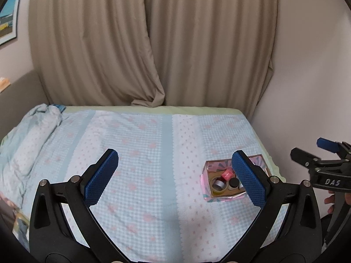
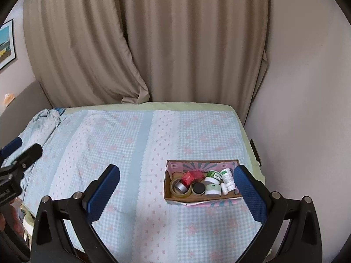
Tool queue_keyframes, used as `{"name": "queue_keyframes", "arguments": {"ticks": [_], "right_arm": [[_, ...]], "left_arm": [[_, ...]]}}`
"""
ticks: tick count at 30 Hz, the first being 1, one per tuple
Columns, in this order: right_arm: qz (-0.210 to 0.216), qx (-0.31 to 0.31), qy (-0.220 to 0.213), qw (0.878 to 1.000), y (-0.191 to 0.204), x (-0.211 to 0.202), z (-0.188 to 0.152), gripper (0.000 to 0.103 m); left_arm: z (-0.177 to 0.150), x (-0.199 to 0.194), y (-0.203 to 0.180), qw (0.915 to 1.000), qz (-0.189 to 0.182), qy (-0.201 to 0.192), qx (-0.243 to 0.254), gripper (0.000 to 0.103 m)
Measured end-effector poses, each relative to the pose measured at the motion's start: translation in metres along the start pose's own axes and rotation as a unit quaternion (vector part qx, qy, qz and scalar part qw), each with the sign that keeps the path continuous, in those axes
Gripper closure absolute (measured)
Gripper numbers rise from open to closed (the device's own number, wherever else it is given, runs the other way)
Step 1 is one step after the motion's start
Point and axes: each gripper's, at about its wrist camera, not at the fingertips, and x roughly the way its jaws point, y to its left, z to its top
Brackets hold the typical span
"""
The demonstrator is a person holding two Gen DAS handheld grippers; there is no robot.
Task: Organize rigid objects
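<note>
Left wrist view: "DAS" lettering on right gripper (image 1: 311, 151) body.

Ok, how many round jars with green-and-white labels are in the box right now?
2. One green-labelled jar sits toward the back of the cardboard box, beside the white bottle. The other lies at the front, right of the black-lidded jar. Others may be hidden underneath.

Beige curtains (image 2: 140, 43) hung closed in heavy folds behind the bed (image 2: 136, 135), their hems bunched on its far edge. The bed wore a pale blue gingham cover with pink flowers over a light green sheet (image 2: 186, 105), and a crumpled blanket (image 1: 33, 135) lay at the left. A plain pale wall (image 2: 307, 87) stood right; a framed picture (image 1: 8, 17) hung on the left wall. Light was soft and even.
</note>
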Motion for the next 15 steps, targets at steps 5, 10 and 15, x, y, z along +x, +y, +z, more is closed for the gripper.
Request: {"name": "queue_keyframes", "arguments": {"ticks": [5, 10, 15], "right_arm": [[-0.005, -0.001, 0.0, 1.0, 0.008, 0.001, -0.003, 0.0], [-0.006, 0.004, -0.004, 1.0, 0.009, 0.001, 0.0, 0.0], [-0.008, 0.005, -0.009, 1.0, 0.012, 0.003, 0.003, 0.0]], "left_arm": [[-0.002, -0.007, 0.009, 1.0, 0.008, -0.005, -0.001, 0.0], [-0.003, -0.008, 0.012, 0.9999, 0.01, -0.004, 0.003, 0.0], [-0.002, -0.002, 0.012, 0.9999, 0.01, -0.004, 0.006, 0.0]]}}
